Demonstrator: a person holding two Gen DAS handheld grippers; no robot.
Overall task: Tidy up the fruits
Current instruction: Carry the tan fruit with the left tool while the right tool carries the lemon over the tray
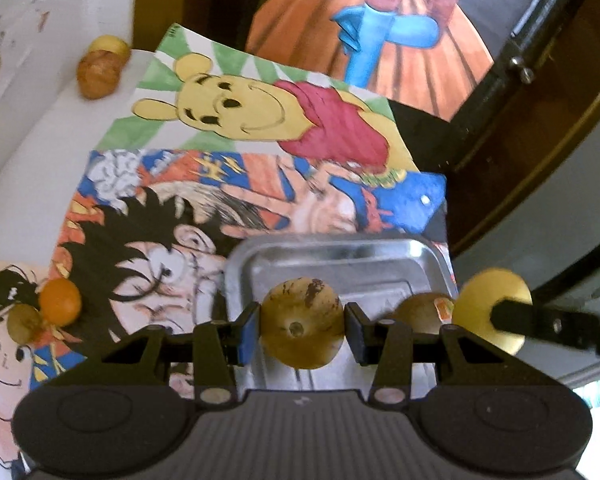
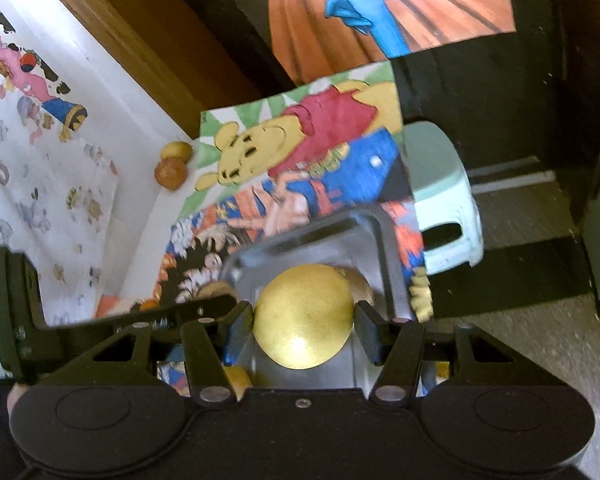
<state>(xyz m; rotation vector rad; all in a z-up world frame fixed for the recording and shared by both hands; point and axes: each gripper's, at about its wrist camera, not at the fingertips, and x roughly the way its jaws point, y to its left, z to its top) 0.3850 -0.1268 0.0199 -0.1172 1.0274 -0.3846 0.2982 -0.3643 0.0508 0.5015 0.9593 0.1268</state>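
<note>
My left gripper is shut on a yellow-brown spotted fruit above the near end of a metal tray. My right gripper is shut on a smooth yellow fruit over the same tray; this fruit also shows in the left wrist view. A brownish fruit with a sticker lies in the tray. An orange fruit and a green-brown one lie at the left on the drawings. Two more fruits, one brown and one yellow, sit at the far left.
The table is covered with coloured cartoon drawings. A pale green plastic stool stands on the floor beyond the table's right edge. A dark wooden door frame rises at the right. A white sheet with small drawings lies left.
</note>
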